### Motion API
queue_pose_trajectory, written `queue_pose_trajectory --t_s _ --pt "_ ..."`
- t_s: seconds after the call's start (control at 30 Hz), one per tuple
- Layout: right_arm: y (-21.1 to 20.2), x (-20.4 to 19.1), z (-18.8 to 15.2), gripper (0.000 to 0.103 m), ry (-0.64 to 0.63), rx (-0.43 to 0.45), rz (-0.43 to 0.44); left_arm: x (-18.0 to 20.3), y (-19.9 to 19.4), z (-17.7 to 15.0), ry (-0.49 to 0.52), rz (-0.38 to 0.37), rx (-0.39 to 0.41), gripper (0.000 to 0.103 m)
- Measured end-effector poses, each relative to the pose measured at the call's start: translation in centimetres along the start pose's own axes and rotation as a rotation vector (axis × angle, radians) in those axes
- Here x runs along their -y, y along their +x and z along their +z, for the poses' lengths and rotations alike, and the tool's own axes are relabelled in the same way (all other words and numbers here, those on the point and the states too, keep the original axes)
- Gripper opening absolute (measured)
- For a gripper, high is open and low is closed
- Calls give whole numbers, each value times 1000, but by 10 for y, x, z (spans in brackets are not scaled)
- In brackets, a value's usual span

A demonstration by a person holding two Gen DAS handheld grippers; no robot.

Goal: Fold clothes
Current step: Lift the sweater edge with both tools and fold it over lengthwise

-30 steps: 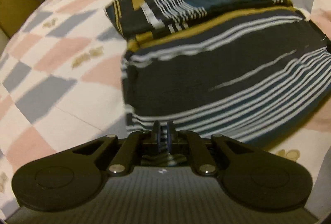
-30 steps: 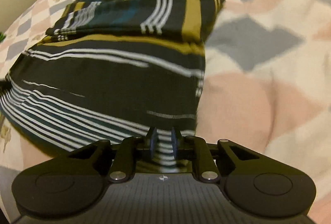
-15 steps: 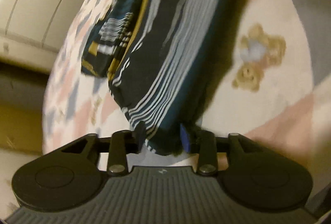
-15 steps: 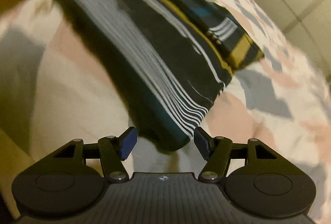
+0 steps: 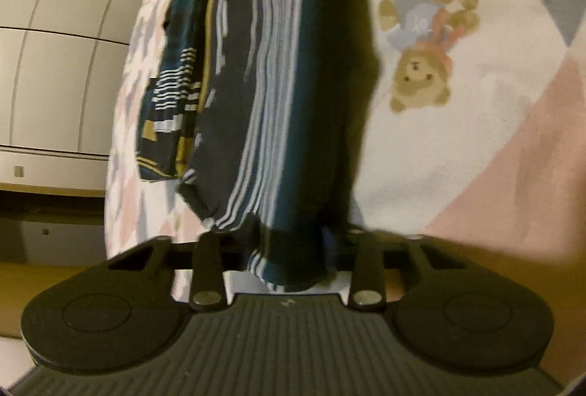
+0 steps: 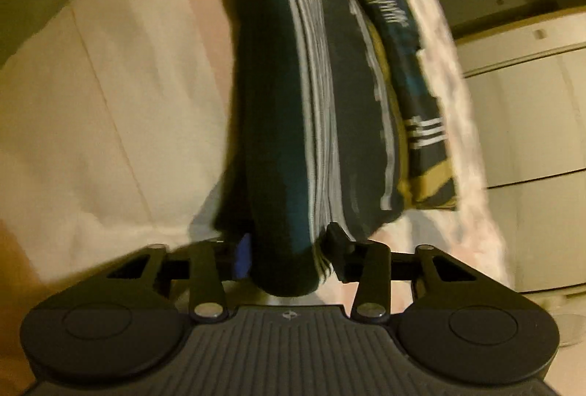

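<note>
In the left wrist view, one folded striped garment (image 5: 278,85) lies on the bedspread (image 5: 457,147), its long axis running from the near edge of the picture toward the far top. It is dark navy and teal with white and mustard stripes, and the stripes follow that same near-to-far line. The left gripper (image 5: 289,246) has its two fingers on either side of the garment's near end, pinching the thick folded edge between them. A second folded layer with short white bars and mustard blocks shows on the garment's left side. One teddy-bear print (image 5: 425,41) sits on the bedspread to the right of the cloth, just beside its shadow. Pale cabinet doors (image 5: 62,48) stand far left.

In the right wrist view, the same single garment (image 6: 293,103) again stretches away from the camera, near to far, with the stripes along its length. The right gripper (image 6: 289,249) clamps the near end: one blue pad (image 6: 243,257) shows on the left of the fold and a black finger presses on the right. The mustard-patterned layer hangs on the right side. The cream and pink bedspread (image 6: 110,103) fills the left, and one pale cabinet (image 6: 531,103) stands far right.
</note>
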State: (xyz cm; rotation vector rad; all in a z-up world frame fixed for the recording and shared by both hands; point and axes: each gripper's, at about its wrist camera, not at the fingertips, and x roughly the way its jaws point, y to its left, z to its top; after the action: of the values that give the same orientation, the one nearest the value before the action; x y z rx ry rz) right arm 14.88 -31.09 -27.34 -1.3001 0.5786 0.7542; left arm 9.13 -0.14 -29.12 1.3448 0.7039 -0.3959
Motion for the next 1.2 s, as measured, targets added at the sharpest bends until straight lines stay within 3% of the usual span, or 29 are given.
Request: queue_pose_trajectory --t_s 0.07,0.23,0.43,0.63,0.7,0.9,1.2 --pt "-1 19 -1 18 61 6 88 -7 -2 -1 -22 -29 8 15" --pt "-1 104 1 11 301 -3 296 -75 -4 0 -252 -175 2 12" --pt "15 218 10 10 436 41 329 -193 18 2 -508 -241 30 12" --pt "83 324 11 10 565 36 299 -309 104 16 -670 -246 39 12" --pt "118 352 12 10 623 9 319 -335 139 19 -723 -279 19 12" --pt "204 387 13 10 680 -87 425 -362 229 24 -797 -388 -78 12" --pt "249 410 16 10 657 -90 456 -381 273 15 -809 -432 -73 12"
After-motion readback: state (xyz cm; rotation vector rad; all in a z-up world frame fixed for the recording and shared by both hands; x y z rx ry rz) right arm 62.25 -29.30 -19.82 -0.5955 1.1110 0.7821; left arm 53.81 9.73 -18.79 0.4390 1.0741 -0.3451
